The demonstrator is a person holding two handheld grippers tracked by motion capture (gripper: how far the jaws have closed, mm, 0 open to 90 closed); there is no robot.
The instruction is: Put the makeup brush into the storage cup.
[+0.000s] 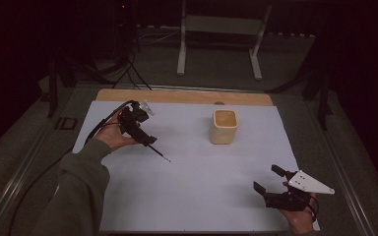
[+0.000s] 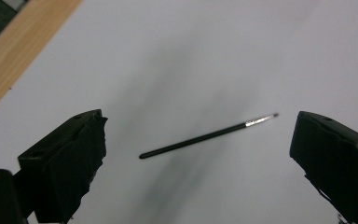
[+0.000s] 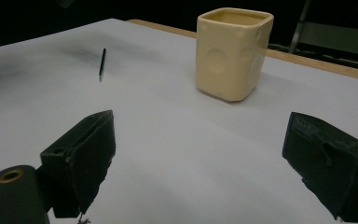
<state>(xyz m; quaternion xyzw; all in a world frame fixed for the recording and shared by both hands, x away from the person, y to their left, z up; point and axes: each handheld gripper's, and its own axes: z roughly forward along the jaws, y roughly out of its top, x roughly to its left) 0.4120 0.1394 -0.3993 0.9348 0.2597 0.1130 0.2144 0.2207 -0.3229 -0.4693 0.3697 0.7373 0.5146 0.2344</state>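
Observation:
A thin black pen [image 1: 160,154] with a silvery tip lies flat on the white sheet [image 1: 192,191]. My left gripper [image 1: 145,136] hovers just up-left of it, held in a hand. In the left gripper view the pen [image 2: 205,136] lies on the sheet between the wide-apart jaws, touching neither; the gripper [image 2: 198,122] is open. A cream square cup [image 1: 224,126] stands upright at the back centre-right. My right gripper [image 1: 268,178] sits near the front right corner, open and holding nothing. The right gripper view [image 3: 203,123] faces the cup [image 3: 233,51], with the pen [image 3: 102,63] far off to the left.
The white sheet covers a wooden tabletop [image 1: 177,95] whose bare strip shows along the back edge. A dark cable [image 1: 96,129] trails from the left gripper. Beyond the table are a white frame stand [image 1: 220,29] and dark tripod legs.

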